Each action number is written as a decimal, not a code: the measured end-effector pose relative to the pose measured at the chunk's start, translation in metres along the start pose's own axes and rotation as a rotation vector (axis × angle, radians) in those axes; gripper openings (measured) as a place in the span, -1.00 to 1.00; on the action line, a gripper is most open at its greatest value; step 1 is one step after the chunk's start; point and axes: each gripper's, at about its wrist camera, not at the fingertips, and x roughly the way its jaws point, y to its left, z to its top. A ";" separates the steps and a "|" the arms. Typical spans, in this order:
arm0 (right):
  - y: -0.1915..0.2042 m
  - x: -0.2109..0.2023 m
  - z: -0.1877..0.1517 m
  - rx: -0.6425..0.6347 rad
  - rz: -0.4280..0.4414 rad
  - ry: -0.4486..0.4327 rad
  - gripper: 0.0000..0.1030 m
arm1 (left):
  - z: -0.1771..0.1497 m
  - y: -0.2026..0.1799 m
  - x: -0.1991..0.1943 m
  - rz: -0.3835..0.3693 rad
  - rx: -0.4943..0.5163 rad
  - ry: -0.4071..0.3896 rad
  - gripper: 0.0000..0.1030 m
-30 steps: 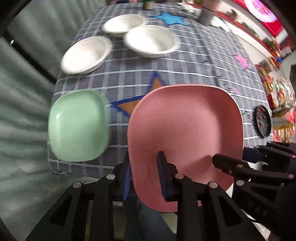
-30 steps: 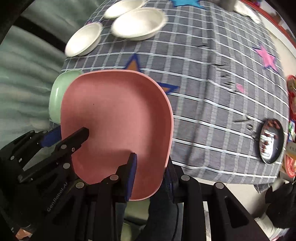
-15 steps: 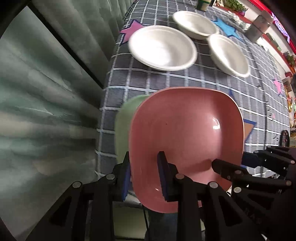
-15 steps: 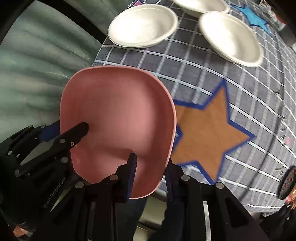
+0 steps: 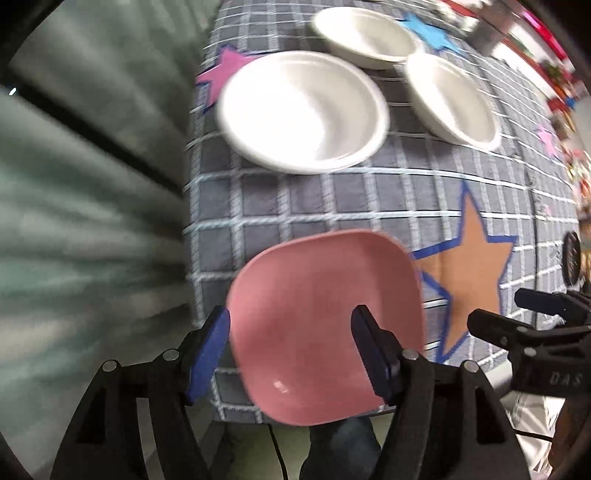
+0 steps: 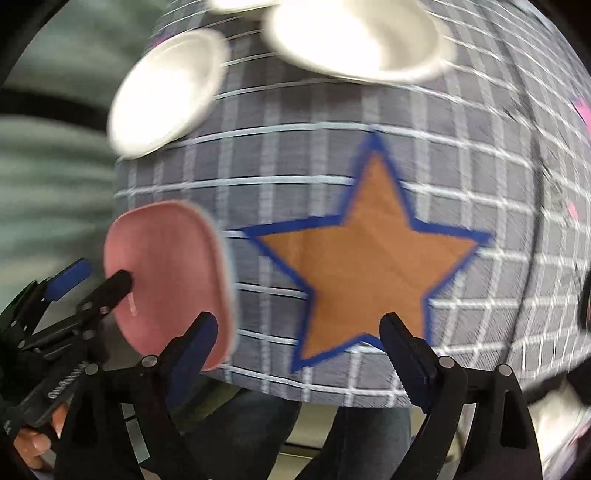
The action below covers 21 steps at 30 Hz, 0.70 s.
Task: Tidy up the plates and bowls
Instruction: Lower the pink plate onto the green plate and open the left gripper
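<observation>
Two grippers hang over the near edge of the table, both with jaws spreading and neither pressing on anything. On the left gripper (image 5: 290, 343) the blue pads stand apart on either side of the pink plate (image 5: 325, 325), one outside its rim at about 9 o'clock and the other over its well at about 3 o'clock; no pad touches it, so the plate looks released. It sits at the table's near left corner, its near rim appearing to reach past the cloth's edge, though blur keeps me from telling whether it is fully settled. The right gripper (image 6: 299, 339) is wider still and holds nothing: between its fingers lie only the checked tablecloth (image 6: 461, 155) and the orange star (image 6: 369, 243), with the plate off toward 9 o'clock. Farther out, toward 12 o'clock in the left wrist view, a large white bowl (image 5: 303, 110) sits nearest, with a second white bowl (image 5: 452, 98) toward 1 o'clock and a third (image 5: 365, 35) behind them, all apart from the plate. The plate is probably light, rigid moulded plastic with a glossy, somewhat slippery face, so a pinch across its raised rim should hold better than pressure on the smooth well. The bowls look thin-walled and light too; I would take each by its rolled lip, one pad inside and one outside.
</observation>
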 end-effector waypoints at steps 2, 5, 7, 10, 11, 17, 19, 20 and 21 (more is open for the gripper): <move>-0.021 -0.003 -0.009 0.071 -0.003 -0.006 0.76 | 0.008 -0.012 -0.002 -0.016 0.038 0.006 0.43; -0.049 -0.008 -0.021 0.164 0.007 -0.019 0.76 | 0.014 -0.032 -0.006 -0.053 0.096 0.005 0.46; -0.067 -0.012 -0.029 0.210 0.010 -0.026 0.76 | 0.019 -0.048 -0.009 -0.068 0.134 -0.002 0.48; -0.089 -0.014 -0.034 0.255 -0.001 -0.028 0.76 | 0.026 -0.063 -0.010 -0.096 0.156 0.005 0.50; -0.095 -0.015 -0.035 0.261 -0.001 -0.029 0.76 | 0.030 -0.068 -0.010 -0.108 0.160 0.007 0.50; -0.113 -0.023 -0.017 0.238 0.033 -0.027 0.76 | 0.043 -0.082 -0.008 -0.116 0.141 0.017 0.52; -0.121 -0.022 -0.005 0.215 0.048 -0.016 0.76 | 0.047 -0.080 -0.010 -0.108 0.112 0.012 0.55; -0.124 -0.023 0.003 0.200 0.053 -0.014 0.76 | 0.050 -0.080 -0.009 -0.098 0.096 0.011 0.55; -0.120 -0.025 0.007 0.190 0.056 -0.014 0.76 | 0.055 -0.080 -0.008 -0.086 0.079 0.015 0.55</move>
